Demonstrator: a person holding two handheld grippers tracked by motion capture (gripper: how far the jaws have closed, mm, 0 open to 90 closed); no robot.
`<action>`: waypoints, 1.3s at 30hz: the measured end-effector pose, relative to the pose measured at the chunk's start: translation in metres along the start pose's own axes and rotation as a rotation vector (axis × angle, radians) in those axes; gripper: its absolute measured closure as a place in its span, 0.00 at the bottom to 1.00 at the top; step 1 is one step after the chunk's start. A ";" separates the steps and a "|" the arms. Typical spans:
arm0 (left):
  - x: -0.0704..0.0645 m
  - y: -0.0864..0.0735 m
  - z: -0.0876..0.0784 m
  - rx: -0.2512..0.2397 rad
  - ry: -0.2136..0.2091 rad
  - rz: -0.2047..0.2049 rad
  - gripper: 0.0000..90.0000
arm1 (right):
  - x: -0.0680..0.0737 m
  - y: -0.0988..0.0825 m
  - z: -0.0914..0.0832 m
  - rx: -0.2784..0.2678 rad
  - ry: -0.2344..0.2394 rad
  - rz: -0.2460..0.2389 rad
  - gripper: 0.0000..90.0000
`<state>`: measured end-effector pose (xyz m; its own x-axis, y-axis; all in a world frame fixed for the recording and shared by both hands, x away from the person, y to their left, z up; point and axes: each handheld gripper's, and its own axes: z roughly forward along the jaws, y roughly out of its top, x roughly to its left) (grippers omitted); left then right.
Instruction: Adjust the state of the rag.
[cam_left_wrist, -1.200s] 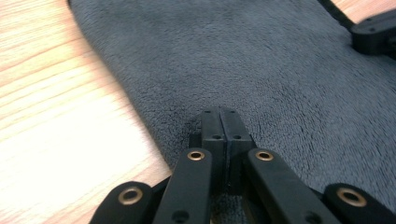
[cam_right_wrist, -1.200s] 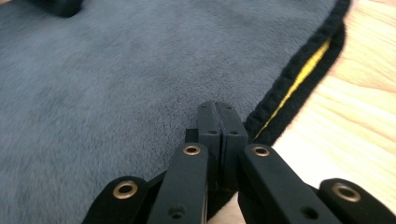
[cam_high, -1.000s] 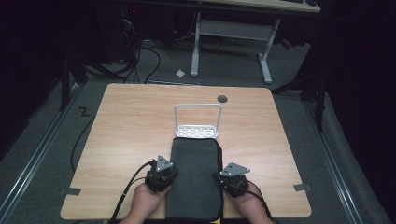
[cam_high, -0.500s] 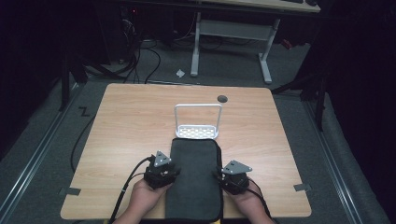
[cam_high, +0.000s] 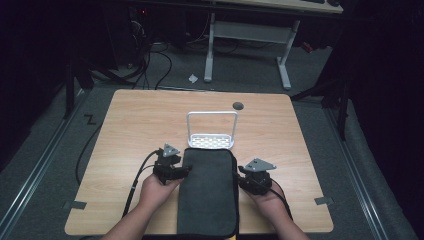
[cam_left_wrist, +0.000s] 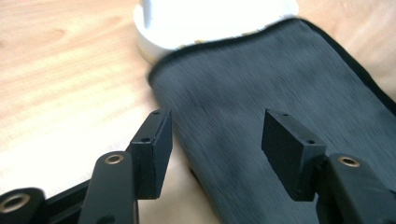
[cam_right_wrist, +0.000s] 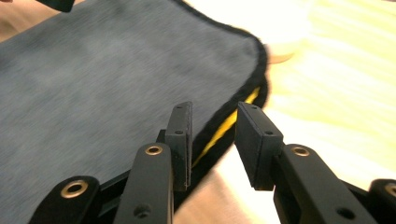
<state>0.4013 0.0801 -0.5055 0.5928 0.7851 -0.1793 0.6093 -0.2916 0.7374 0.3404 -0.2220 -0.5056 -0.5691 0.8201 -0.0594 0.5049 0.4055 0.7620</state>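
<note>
Black jaws, left gripper (cam_left_wrist: 215, 154): spread wide, holding nothing — one jaw over bare wood, the other over the cloth's left edge.
Black jaws, right gripper (cam_right_wrist: 212, 142): parted by a narrow gap, straddling the cloth's right hem, not yet pinched on it.
Hem: black binding with a yellow layer peeking out beneath — looks folded double.
Cloth (cam_high: 207, 192): dark grey, lying flat down the middle of the near half of the table, far end touching or just overlapping the white rack.
White rack (cam_high: 211, 134): upright hoop on a perforated base, just beyond the cloth.
Table (cam_high: 135, 130): light wood.
Hands: left hand (cam_high: 156, 189) and right hand (cam_high: 267, 200) flanking the cloth.
Step in hand, as judged: lining up to grip both side edges.
Next move calls for: lowering each gripper onto its hem, closing on all layers evenly, lifting together.
</note>
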 end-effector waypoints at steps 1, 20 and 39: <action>0.003 0.003 0.002 0.004 0.004 -0.010 0.47 | -0.002 0.001 0.001 0.000 -0.008 0.002 0.75; 0.030 0.001 0.000 -0.064 0.028 -0.083 0.39 | -0.001 0.006 0.008 -0.042 -0.043 0.011 0.68; 0.016 0.011 0.046 -0.009 0.009 -0.077 0.49 | -0.006 0.002 0.012 -0.056 -0.022 0.025 0.61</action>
<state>0.4418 0.0640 -0.5302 0.5396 0.8100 -0.2297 0.6481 -0.2255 0.7274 0.3525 -0.2215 -0.5112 -0.5419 0.8387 -0.0530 0.4818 0.3618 0.7981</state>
